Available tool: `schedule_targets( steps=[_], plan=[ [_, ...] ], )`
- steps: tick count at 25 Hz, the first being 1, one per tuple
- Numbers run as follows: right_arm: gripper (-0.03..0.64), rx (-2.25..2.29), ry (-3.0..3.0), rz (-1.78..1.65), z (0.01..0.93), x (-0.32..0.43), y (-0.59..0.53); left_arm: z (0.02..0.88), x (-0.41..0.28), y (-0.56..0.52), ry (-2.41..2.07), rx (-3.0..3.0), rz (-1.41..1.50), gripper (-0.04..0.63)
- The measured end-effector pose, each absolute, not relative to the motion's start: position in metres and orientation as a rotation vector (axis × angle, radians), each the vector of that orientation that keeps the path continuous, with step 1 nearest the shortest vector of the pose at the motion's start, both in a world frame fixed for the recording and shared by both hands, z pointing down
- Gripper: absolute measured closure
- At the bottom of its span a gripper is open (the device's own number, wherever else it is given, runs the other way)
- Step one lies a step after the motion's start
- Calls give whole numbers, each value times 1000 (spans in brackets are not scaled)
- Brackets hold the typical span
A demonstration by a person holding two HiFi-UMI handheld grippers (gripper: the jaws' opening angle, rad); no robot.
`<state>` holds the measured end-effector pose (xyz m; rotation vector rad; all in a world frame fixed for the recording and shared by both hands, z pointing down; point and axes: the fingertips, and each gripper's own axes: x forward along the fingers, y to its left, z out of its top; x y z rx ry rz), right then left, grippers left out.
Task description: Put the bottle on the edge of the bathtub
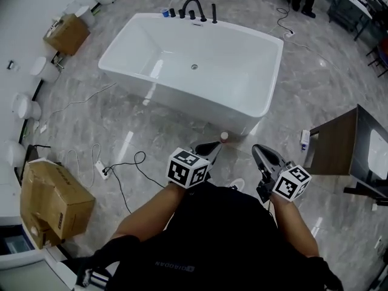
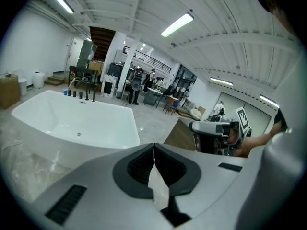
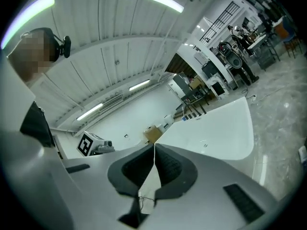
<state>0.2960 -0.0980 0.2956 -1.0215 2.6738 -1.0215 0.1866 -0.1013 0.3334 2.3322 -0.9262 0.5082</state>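
A white bathtub (image 1: 194,65) stands on the marble floor ahead, with black taps (image 1: 193,10) on its far rim. A small bottle with a reddish cap (image 1: 224,137) stands on the floor by the tub's near corner. Just short of the bottle, my left gripper (image 1: 215,147) is shut and empty. My right gripper (image 1: 259,152) is to the bottle's right, also shut with nothing in it. In the left gripper view the closed left gripper (image 2: 154,145) faces the bathtub (image 2: 76,121). In the right gripper view the closed right gripper (image 3: 154,145) has the bathtub (image 3: 220,128) beyond it.
A wooden table (image 1: 339,144) stands at the right. Cardboard boxes sit at the near left (image 1: 51,202) and far left (image 1: 66,34). Cables and a power strip (image 1: 103,171) lie on the floor left of me. White fixtures line the left wall.
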Motion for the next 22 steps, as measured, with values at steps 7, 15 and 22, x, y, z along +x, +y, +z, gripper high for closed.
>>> schedule_targets(
  steps=[7,15,22],
  plan=[
    [577,-1014,2588,-1110,282,312,-86,298,178,-94,-990,2352,419,578],
    [577,-1145,2590,-1041,278,292,-45,289,162,-50,-919,2372,411,578],
    [580,-1236,2680,-975,279,249,0,295,123,-7,-901,2386,440,578]
  ],
)
